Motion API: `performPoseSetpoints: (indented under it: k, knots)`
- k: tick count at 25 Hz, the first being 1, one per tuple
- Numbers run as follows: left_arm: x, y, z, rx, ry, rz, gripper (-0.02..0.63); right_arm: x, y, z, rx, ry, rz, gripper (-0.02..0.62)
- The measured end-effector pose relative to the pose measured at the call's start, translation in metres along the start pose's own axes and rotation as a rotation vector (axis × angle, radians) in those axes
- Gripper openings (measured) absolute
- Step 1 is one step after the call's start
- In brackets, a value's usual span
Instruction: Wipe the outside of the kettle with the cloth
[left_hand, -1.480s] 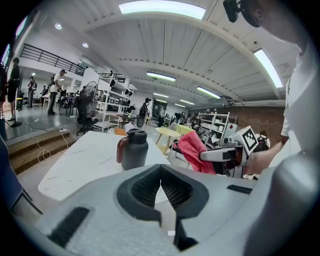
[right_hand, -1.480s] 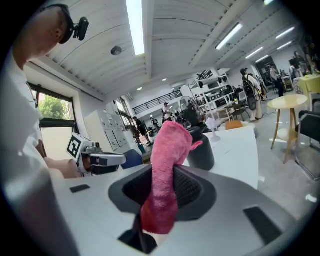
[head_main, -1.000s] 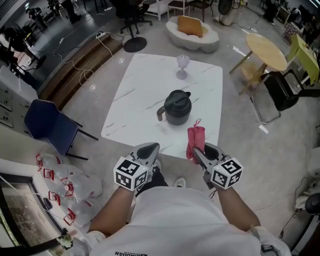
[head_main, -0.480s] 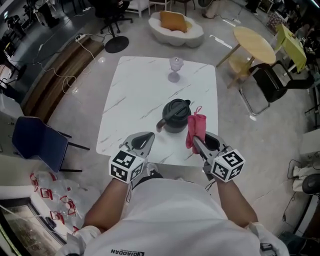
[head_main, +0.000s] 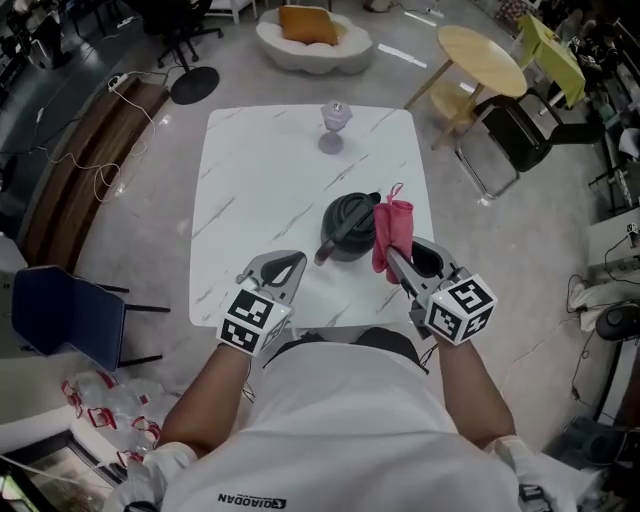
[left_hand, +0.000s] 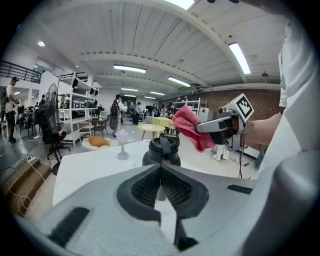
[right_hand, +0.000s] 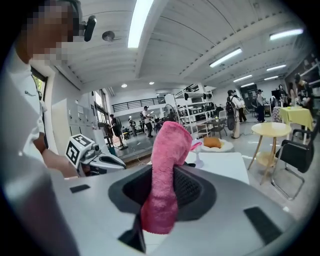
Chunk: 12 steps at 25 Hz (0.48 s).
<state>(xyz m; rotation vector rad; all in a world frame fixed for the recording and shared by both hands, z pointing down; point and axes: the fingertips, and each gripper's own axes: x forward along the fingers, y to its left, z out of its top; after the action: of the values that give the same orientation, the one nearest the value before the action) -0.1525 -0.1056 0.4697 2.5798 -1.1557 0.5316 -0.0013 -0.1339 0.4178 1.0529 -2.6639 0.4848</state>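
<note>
A dark kettle (head_main: 350, 228) with a lid and a handle stands near the front of the white marble table (head_main: 260, 180). My right gripper (head_main: 396, 262) is shut on a pink cloth (head_main: 391, 233), which sticks up from the jaws just right of the kettle. The same cloth (right_hand: 167, 172) fills the right gripper view and hides the kettle there. My left gripper (head_main: 284, 268) is shut and holds nothing, at the table's front edge left of the kettle. In the left gripper view the kettle (left_hand: 162, 151) stands straight ahead, with the cloth (left_hand: 191, 127) beside its lid.
A small glass goblet (head_main: 333, 125) stands at the table's far side. A blue chair (head_main: 60, 312) is at the left and a round yellow table (head_main: 482, 58) with chairs at the back right. A white pouffe (head_main: 312, 38) lies beyond the table.
Both grippers have moved forward over the table's front edge towards the kettle. The cloth, earlier in front of the kettle, is now beside its right side.
</note>
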Motion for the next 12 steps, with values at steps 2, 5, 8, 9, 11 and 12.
performPoseSetpoints:
  k: [2,5,8,9,11,12]
  knots:
    - [0.004,-0.002,0.0,0.006,0.008,-0.014,0.0,0.002,-0.002,0.005,-0.042,0.023,-0.009,0.118]
    - [0.011,-0.007,0.0,0.045,0.022,-0.019,0.02,0.01,-0.005,0.015,-0.111,0.064,0.009,0.118]
    - [0.02,-0.012,-0.007,0.083,0.052,-0.014,0.05,0.025,0.0,0.022,-0.169,0.124,0.073,0.118]
    - [0.024,-0.014,-0.012,0.086,0.067,-0.017,0.061,0.031,0.005,0.023,-0.185,0.148,0.104,0.118]
    - [0.034,-0.019,-0.025,0.091,0.103,-0.023,0.109,0.042,0.016,0.023,-0.209,0.201,0.174,0.118]
    - [0.04,-0.02,-0.028,0.096,0.117,-0.022,0.128,0.049,0.021,0.022,-0.22,0.232,0.212,0.118]
